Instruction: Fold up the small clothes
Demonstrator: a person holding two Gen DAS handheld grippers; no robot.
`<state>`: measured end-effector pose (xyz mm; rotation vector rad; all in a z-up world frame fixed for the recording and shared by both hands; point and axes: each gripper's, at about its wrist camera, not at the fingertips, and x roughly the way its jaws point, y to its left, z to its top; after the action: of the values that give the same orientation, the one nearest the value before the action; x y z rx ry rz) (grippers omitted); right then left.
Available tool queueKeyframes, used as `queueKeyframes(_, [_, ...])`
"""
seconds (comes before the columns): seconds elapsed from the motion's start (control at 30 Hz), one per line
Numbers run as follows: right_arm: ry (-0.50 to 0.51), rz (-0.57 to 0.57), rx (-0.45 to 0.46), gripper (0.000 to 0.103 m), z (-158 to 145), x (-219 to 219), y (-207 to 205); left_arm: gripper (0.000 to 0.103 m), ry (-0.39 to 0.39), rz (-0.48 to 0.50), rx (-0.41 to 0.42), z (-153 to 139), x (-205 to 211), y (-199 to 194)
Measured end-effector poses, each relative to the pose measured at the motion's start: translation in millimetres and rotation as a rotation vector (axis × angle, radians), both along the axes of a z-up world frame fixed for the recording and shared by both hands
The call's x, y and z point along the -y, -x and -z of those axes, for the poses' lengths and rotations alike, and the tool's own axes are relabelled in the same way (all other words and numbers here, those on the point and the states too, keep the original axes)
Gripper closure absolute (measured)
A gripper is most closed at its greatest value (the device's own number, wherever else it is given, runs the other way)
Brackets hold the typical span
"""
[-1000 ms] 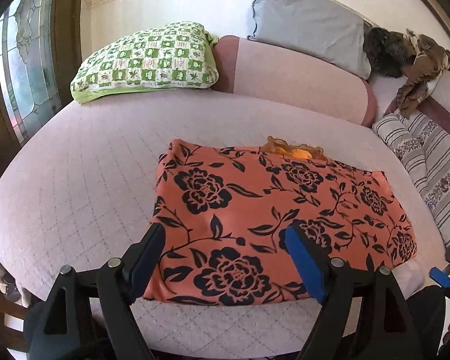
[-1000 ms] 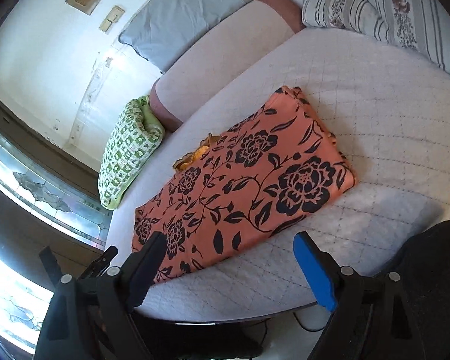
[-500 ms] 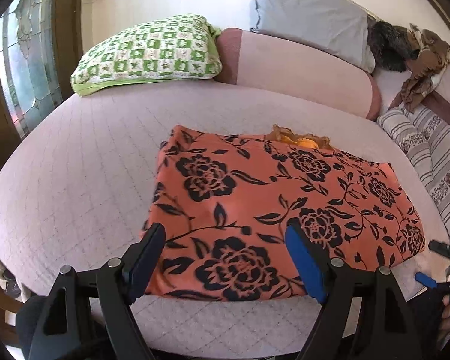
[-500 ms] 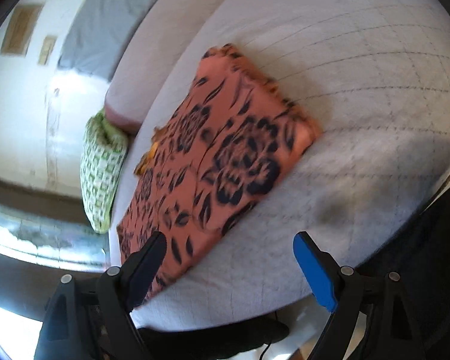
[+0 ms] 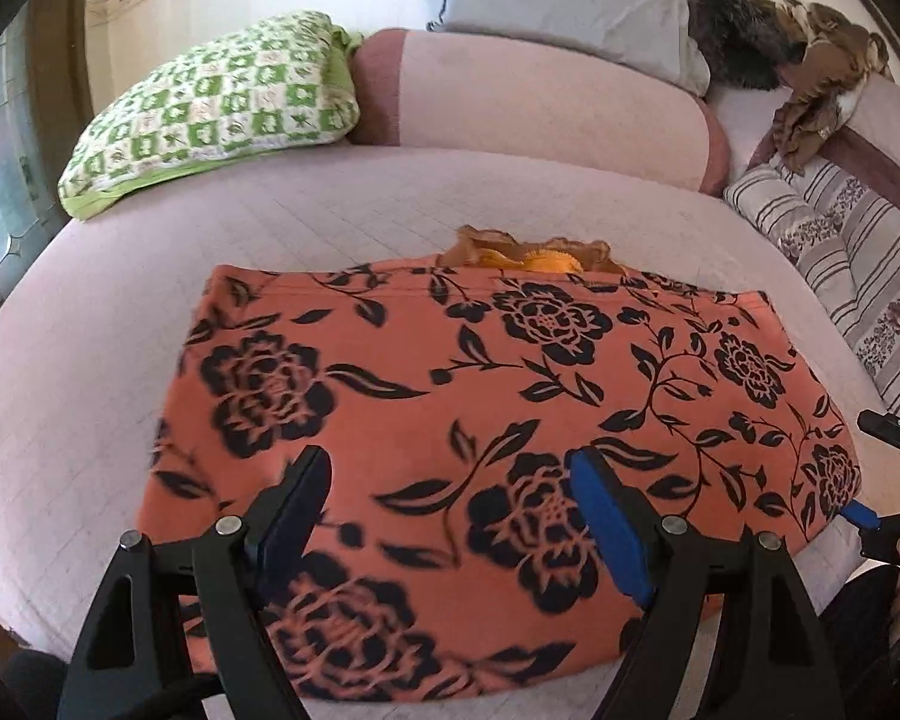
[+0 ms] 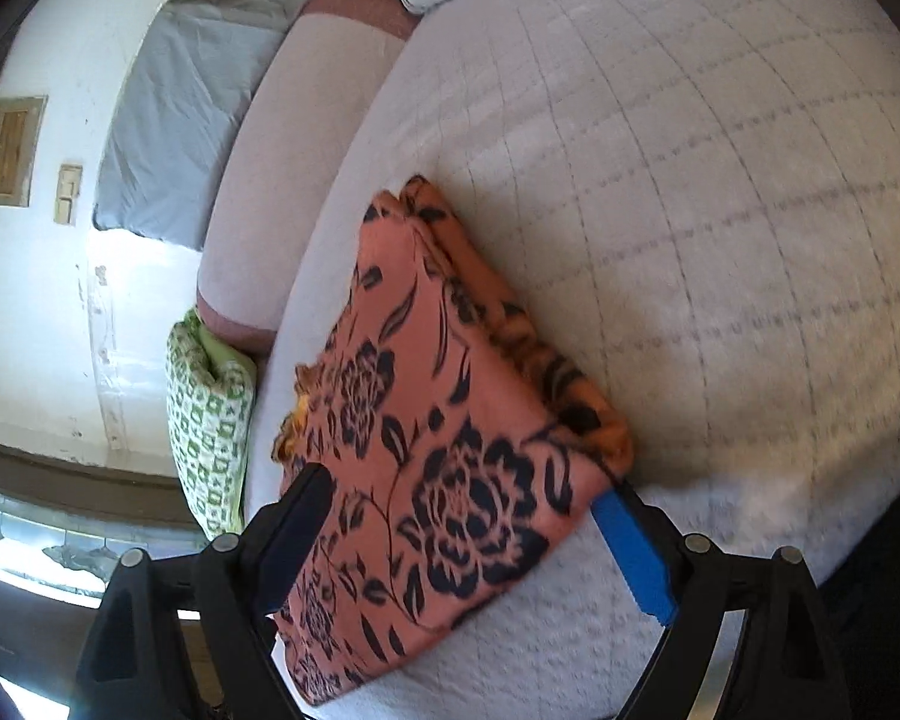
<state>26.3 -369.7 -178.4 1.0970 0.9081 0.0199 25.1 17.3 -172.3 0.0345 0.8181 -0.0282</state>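
An orange garment with a black flower print [image 5: 498, 396] lies folded flat on the pale quilted bed [image 5: 90, 324]. A bright orange lining shows at its far edge. My left gripper [image 5: 450, 516] is open, low over the garment's near edge. My right gripper [image 6: 462, 522] is open at the garment's [image 6: 438, 420] right near corner, with the corner between its jaws. The right gripper also shows at the right edge of the left wrist view [image 5: 870, 516].
A green checked pillow [image 5: 216, 108], a pink bolster [image 5: 546, 102] and a grey pillow [image 5: 570, 0] line the far side. Striped cushions [image 5: 846, 264] and brown clothes [image 5: 822, 84] lie at the right. A window is at the left.
Both grippers have moved in toward the garment. The left one is now over its near edge. The right one has swung down to the right near corner.
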Motion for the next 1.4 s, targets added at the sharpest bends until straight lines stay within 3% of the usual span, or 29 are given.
queueKeyframes(0.23, [0.065, -0.034, 0.053, 0.013, -10.2, -7.4, -11.2, 0.021, -0.009, 0.012, -0.011, 11.6, 10.8, -14.2])
queueKeyframes(0.3, [0.104, -0.053, 0.032, 0.013, -8.2, -12.0, -14.3, 0.021, -0.018, 0.005, -0.036, 18.8, 10.7, -20.1])
queueKeyframes(0.37, [0.096, -0.056, 0.027, 0.013, -6.2, -13.1, -13.9, 0.021, -0.027, 0.004, -0.074, 26.3, 10.0, -25.2])
queueKeyframes(0.53, [0.103, -0.071, 0.044, 0.013, -11.5, -9.0, -8.2, 0.021, -0.002, 0.011, -0.03, 15.6, 8.1, -17.8])
queueKeyframes(0.7, [0.086, -0.078, 0.045, 0.015, -5.4, -8.3, -13.9, 0.021, -0.027, 0.022, -0.068, 28.6, 11.2, -24.5])
queueKeyframes(0.77, [0.112, -0.104, 0.032, 0.045, -6.8, -11.5, -18.0, 0.02, -0.062, 0.037, -0.052, 32.7, 14.7, -23.7])
queueKeyframes(0.8, [0.134, -0.113, 0.028, 0.08, -11.2, -13.0, -18.4, 0.02, -0.07, 0.041, -0.052, 32.4, 15.1, -22.7])
queueKeyframes(0.9, [0.255, -0.12, 0.055, 0.086, -33.8, -19.5, -14.0, 0.02, -0.049, 0.035, -0.058, 31.9, 12.2, -23.7])
queueKeyframes(0.93, [0.279, -0.117, 0.049, 0.086, -34.2, -19.3, -12.5, 0.02, -0.05, 0.038, -0.06, 31.9, 12.2, -23.9])
queueKeyframes(1.0, [0.333, -0.132, -0.046, 0.086, -11.5, -17.3, -13.5, 0.02, -0.051, 0.038, -0.06, 31.6, 12.2, -23.3])
queueKeyframes(1.03, [0.291, -0.149, -0.078, 0.085, 0.2, -15.7, -14.0, 0.02, -0.052, 0.036, -0.064, 30.9, 12.4, -23.6])
queueKeyframes(1.1, [0.211, -0.121, -0.016, 0.081, -5.9, -4.9, -5.1, 0.02, -0.045, 0.035, -0.055, 24.2, 12.2, -23.4])
queueKeyframes(1.17, [0.22, -0.123, 0.035, 0.068, -23.7, 2.3, -1.1, 0.02, -0.034, 0.029, -0.024, 14.9, 12.3, -22.6])
queueKeyframes(1.23, [0.292, -0.114, 0.057, 0.023, -41.2, 9.4, -3.3, 0.02, -0.017, 0.033, 0.007, 5.2, 13.8, -22.8])
queueKeyframes(1.3, [0.346, -0.125, 0.114, 0.021, -55.9, 16.9, -15.9, 0.02, -0.022, 0.042, 0.025, 2.7, 17.2, -24.8])
queueKeyframes(1.4, [0.329, -0.206, 0.131, 0.021, -59.2, 24.0, -60.0, 0.02, -0.043, 0.052, -0.011, 14.6, 22.5, -32.9])
